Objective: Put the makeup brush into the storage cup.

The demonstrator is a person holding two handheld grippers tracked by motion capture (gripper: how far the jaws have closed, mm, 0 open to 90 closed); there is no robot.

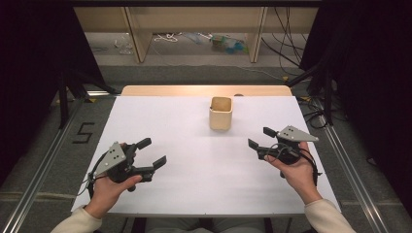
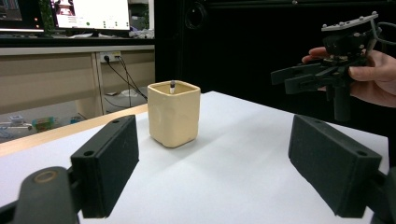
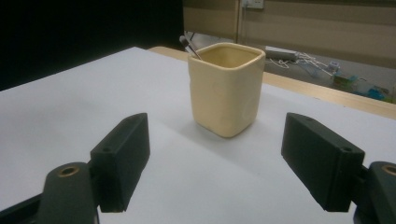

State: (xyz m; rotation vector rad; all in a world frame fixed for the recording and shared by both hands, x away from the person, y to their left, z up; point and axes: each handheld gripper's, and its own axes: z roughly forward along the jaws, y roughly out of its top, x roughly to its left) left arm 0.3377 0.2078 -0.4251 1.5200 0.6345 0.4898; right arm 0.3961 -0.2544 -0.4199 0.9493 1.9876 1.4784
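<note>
A cream square cup (image 1: 221, 113) stands upright on the white table (image 1: 184, 160), toward the back middle. A thin dark-tipped stick (image 3: 190, 47) leans inside the cup (image 3: 225, 88) and pokes above its rim, also seen as a stick tip (image 2: 172, 86) over the cup (image 2: 174, 113). My left gripper (image 1: 155, 152) is open at the front left, aimed at the cup, nothing between its jaws. My right gripper (image 1: 261, 137) is open to the right of the cup and short of it, held above the table, empty. The right gripper (image 2: 292, 80) appears in the left gripper view too.
Bare wood of the table (image 1: 204, 90) shows past the white sheet's far edge. Beyond it stand wooden shelf legs (image 1: 138, 39) with cables and clutter on the floor (image 1: 226, 43). Black curtains (image 1: 29, 73) flank both sides. A monitor (image 2: 91, 14) glows in the background.
</note>
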